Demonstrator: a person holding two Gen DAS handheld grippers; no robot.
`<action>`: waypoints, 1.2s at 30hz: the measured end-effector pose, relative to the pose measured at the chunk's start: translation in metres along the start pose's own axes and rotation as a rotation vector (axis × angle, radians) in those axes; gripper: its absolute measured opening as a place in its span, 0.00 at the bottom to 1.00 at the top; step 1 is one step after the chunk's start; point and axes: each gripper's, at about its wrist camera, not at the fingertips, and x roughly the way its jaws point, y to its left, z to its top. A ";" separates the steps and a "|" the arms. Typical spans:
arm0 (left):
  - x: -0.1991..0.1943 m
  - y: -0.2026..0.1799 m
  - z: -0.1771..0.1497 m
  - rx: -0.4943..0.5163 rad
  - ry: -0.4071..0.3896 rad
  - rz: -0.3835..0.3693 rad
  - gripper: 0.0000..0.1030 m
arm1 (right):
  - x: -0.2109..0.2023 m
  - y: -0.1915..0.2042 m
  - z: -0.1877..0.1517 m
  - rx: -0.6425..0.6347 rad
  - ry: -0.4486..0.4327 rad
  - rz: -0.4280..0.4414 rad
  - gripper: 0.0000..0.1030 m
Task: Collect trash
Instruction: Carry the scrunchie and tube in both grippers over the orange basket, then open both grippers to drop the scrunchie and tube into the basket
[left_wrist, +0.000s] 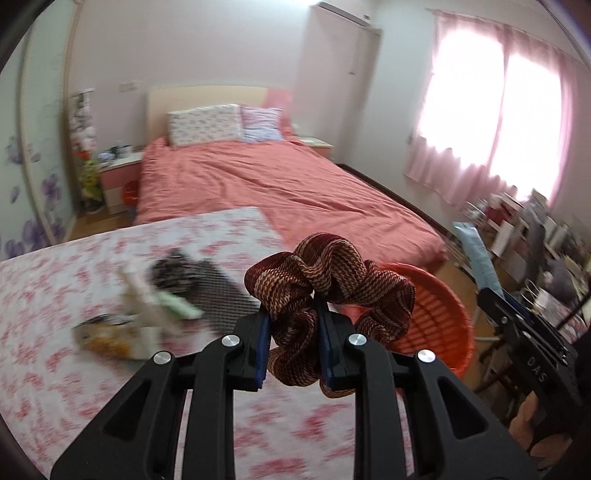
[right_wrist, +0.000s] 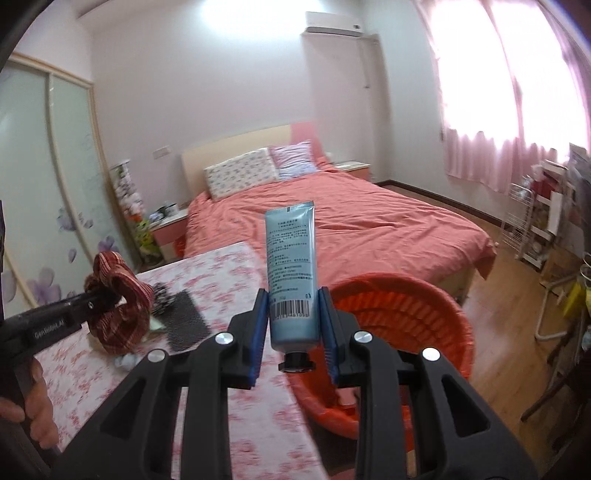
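My left gripper (left_wrist: 291, 332) is shut on a dark red and tan striped scrunchie (left_wrist: 328, 280), held above the table's right edge; the same scrunchie (right_wrist: 118, 317) shows at the left of the right wrist view. My right gripper (right_wrist: 293, 321) is shut on a blue tube (right_wrist: 291, 273), cap toward me, raised over the table edge. An orange plastic basket (right_wrist: 413, 314) stands just past the table, below and right of both grippers; it also shows as the basket (left_wrist: 439, 314) in the left wrist view. On the table lie a black mesh piece (left_wrist: 218, 291), a green and white wrapper (left_wrist: 162, 302) and a yellow wrapper (left_wrist: 107, 336).
The table has a white cloth with pink flowers (left_wrist: 55, 350). Behind it is a bed with a salmon cover (left_wrist: 280, 184), a nightstand (left_wrist: 118, 173) to its left and a sliding wardrobe (right_wrist: 44, 177). Cluttered shelves (right_wrist: 546, 218) and a pink-curtained window stand on the right.
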 end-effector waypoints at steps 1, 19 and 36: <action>0.008 -0.011 0.001 0.016 0.009 -0.021 0.22 | 0.001 -0.009 0.001 0.013 0.000 -0.012 0.26; 0.101 -0.118 -0.011 0.164 0.161 -0.189 0.32 | 0.056 -0.102 -0.001 0.170 0.054 -0.059 0.27; 0.102 -0.076 -0.031 0.091 0.221 -0.048 0.61 | 0.078 -0.090 -0.027 0.154 0.134 -0.102 0.55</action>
